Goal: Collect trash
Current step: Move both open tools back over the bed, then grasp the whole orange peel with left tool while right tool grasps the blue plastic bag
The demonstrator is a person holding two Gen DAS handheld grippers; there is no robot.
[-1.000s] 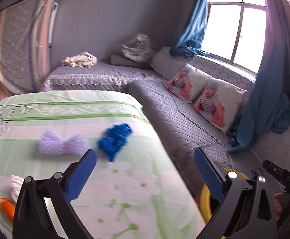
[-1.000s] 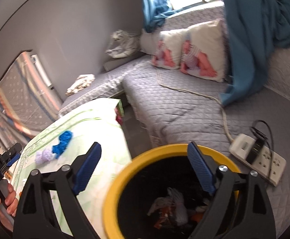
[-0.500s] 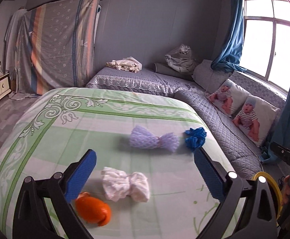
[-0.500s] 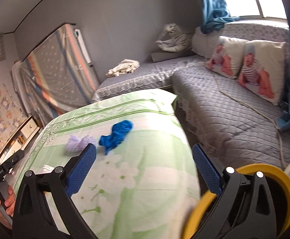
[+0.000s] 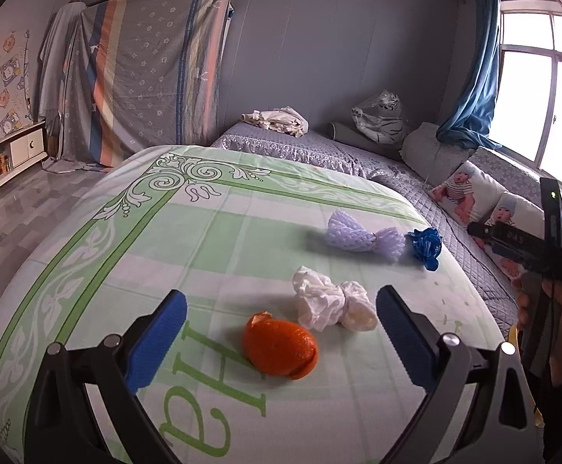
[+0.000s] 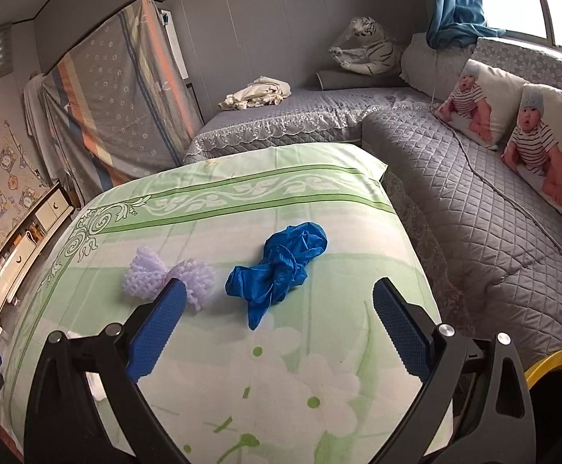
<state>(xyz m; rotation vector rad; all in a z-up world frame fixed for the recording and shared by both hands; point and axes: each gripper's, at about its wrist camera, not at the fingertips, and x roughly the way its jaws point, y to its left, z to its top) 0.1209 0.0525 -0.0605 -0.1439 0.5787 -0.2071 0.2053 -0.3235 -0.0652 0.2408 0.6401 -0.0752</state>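
blue glove [image 6: 279, 266] lies just beyond the right gripper [image 6: 279, 332], whose jaws have just been opening, released and empty. left gripper [image 5: 281, 342] jaws released, orange peel [image 5: 279, 344] between them, on the green sheet [image 6: 242, 197]; grey sofa [image 6: 493, 208] right.

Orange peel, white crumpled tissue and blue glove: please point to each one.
orange peel [image 5: 279, 349], left wrist view, middle of its outer skin
white crumpled tissue [image 5: 329, 303], left wrist view, its pinched centre
blue glove [image 6: 279, 266], right wrist view, its bunched middle
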